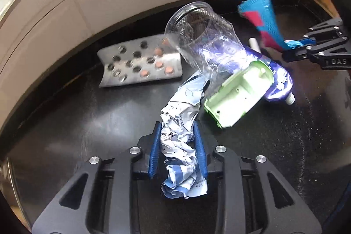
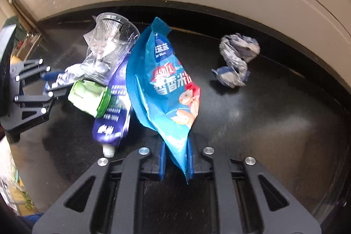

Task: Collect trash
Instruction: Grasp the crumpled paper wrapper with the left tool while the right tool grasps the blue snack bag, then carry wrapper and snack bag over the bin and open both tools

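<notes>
Between the blue pads of the left gripper [image 1: 177, 146] sits a crumpled white-and-blue wrapper [image 1: 182, 135]; the jaws are closed tight on its middle, with one printed end sticking out ahead of the tips and the other bunched back toward the gripper body. Just ahead of these jaws and to their right lies a pale green plastic lid [image 1: 238, 93], touching a purple squeeze pouch [image 1: 278, 82] with a white spout. A crushed clear plastic cup [image 1: 204, 38] lies on its side over both of them. Ahead and to the left of the jaws, well apart from the wrapper, a silver blister pack [image 1: 140, 63] with a few pink pills rests flat on the black table [image 1: 65, 124].

Between the pads of the right gripper [image 2: 175, 159] hangs the lower corner of a blue snack bag [image 2: 162, 84], and these jaws too are pressed closed on it; the bag stands up ahead of the tips. To the left of these jaws lie the pouch, the lid and the cup together. Ahead and to the right, well apart from the bag, a second crumpled wrapper [image 2: 238, 60] lies alone on the table.
</notes>
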`<action>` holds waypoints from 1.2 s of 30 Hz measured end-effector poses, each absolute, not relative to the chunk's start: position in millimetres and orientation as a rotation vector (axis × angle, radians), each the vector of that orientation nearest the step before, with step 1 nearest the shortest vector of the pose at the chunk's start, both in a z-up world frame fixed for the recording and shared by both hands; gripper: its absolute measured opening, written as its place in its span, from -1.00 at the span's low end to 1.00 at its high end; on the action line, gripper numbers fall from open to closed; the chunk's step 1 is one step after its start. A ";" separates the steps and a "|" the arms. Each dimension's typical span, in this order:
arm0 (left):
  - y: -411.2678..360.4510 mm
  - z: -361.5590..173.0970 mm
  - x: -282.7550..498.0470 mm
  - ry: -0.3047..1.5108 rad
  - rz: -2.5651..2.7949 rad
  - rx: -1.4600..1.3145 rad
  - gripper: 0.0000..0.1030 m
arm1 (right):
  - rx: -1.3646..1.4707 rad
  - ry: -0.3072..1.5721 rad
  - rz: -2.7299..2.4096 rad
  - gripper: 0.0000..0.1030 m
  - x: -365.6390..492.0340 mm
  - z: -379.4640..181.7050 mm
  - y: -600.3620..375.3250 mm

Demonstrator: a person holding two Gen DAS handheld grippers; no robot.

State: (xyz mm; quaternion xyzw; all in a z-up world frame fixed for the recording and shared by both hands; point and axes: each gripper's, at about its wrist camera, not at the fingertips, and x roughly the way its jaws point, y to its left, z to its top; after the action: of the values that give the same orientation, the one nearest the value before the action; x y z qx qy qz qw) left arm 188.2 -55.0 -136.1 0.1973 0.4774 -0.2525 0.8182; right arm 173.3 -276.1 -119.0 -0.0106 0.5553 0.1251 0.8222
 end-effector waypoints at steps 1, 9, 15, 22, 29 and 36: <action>-51.4 -134.9 183.4 1.021 -0.519 0.405 -0.45 | -0.012 1.175 0.260 -0.71 168.2 -115.6 -278.0; -16.4 -104.7 120.3 1.032 -0.345 0.250 -0.45 | 0.045 1.110 0.225 -0.71 111.8 -76.8 -290.2; 1.3 -88.5 57.6 1.039 -0.265 0.179 -0.45 | 0.032 1.091 0.248 -0.71 59.6 -56.6 -282.7; 17.8 -82.9 1.3 1.042 -0.225 0.150 -0.45 | -0.006 1.098 0.286 -0.71 24.9 -53.4 -255.3; 42.2 -73.8 -28.0 1.011 -0.158 0.105 -0.45 | -0.058 1.084 0.375 -0.71 10.6 -43.1 -209.1; 107.2 -60.6 -73.1 0.975 0.020 0.014 -0.45 | -0.171 1.084 0.610 -0.71 -2.4 -37.2 -102.0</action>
State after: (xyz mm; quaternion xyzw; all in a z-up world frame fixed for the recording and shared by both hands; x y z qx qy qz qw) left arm -73.1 107.2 -60.6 0.0067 0.4686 0.0095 0.8833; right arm -2.4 -102.0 -37.2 -0.0800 0.5071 0.2855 0.8093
